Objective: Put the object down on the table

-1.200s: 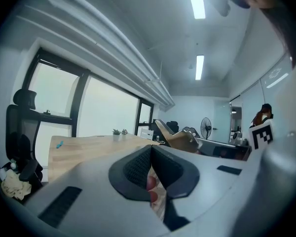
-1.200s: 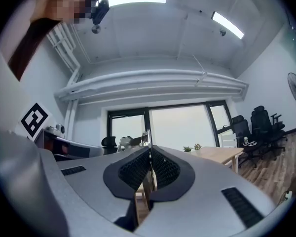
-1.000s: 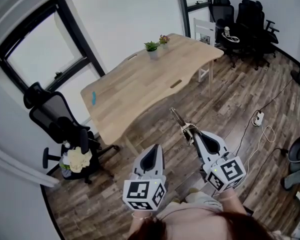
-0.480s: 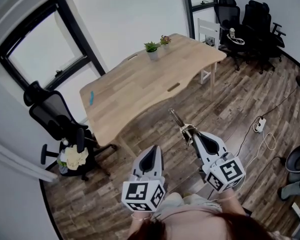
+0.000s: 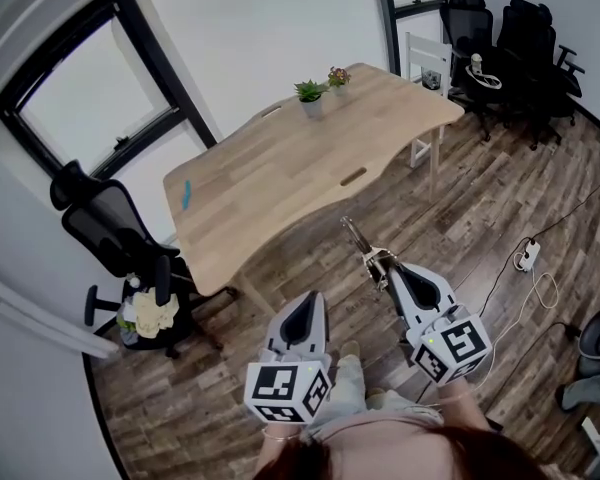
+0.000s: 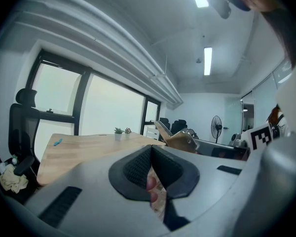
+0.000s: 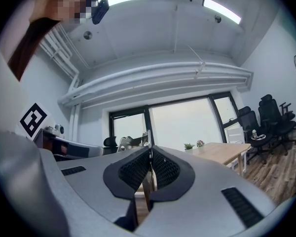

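Note:
My right gripper (image 5: pixel 383 265) is shut on a thin metal tool (image 5: pixel 355 238) that sticks out forward past its tips, over the wooden floor. In the right gripper view the tool (image 7: pixel 149 141) shows as a narrow blade standing up between the closed pads of that gripper (image 7: pixel 149 154). The left gripper (image 5: pixel 306 301) hangs beside it, lower left, jaws together with nothing between them; its own view shows the same closed tips (image 6: pixel 150 149). The light wooden table (image 5: pixel 280 168) stands ahead, apart from both grippers.
On the table are two small potted plants (image 5: pixel 310 94) and a small blue item (image 5: pixel 187 194). A black office chair (image 5: pixel 110 233) stands at its left, with a white bundle (image 5: pixel 145 318) by it. Several black chairs (image 5: pixel 520 28) stand at the back right; a power strip with cable (image 5: pixel 528 256) lies on the floor.
The head view has shifted a little, so the table and room sit slightly differently, and a leg shows below the grippers. Both grippers keep their pose and the right one keeps its hold.

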Action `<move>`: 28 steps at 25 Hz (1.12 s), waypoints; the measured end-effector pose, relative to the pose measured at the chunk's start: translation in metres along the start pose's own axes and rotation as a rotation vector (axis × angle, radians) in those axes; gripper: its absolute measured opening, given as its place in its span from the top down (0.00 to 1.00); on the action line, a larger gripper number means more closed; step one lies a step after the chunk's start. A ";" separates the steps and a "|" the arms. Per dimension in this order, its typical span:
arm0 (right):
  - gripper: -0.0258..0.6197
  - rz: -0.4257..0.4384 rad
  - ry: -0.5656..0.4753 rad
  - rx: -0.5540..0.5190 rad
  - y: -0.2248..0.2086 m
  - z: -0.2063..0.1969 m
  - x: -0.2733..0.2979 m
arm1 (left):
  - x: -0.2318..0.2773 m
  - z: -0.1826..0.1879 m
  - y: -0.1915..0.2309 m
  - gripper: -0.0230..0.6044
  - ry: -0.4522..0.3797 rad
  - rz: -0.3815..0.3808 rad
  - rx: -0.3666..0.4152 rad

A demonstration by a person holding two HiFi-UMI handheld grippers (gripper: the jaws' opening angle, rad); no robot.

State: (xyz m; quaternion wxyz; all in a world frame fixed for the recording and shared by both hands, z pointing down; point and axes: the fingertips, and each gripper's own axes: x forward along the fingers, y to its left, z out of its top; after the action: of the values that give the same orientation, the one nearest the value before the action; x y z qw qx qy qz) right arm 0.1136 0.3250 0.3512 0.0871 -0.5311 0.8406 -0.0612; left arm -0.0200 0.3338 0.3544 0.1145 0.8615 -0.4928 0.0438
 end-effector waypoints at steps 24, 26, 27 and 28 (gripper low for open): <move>0.95 -0.016 0.008 -0.018 -0.049 -0.004 0.144 | 0.123 0.036 0.083 0.96 -0.002 -0.049 0.003; 0.95 -0.018 0.010 -0.023 -0.051 -0.006 0.156 | 0.131 0.038 0.092 0.96 -0.003 -0.050 0.001; 0.95 -0.021 0.011 -0.029 -0.052 -0.006 0.162 | 0.136 0.039 0.097 0.96 -0.002 -0.051 0.000; 0.95 -0.024 0.012 -0.035 -0.053 -0.007 0.169 | 0.140 0.039 0.102 0.96 -0.001 -0.053 -0.001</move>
State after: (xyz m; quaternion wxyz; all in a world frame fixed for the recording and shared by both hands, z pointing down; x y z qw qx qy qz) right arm 0.0881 0.1500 0.3545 0.0719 -0.5422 0.8357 -0.0506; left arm -0.0379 0.1574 0.3581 0.1158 0.8742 -0.4699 0.0400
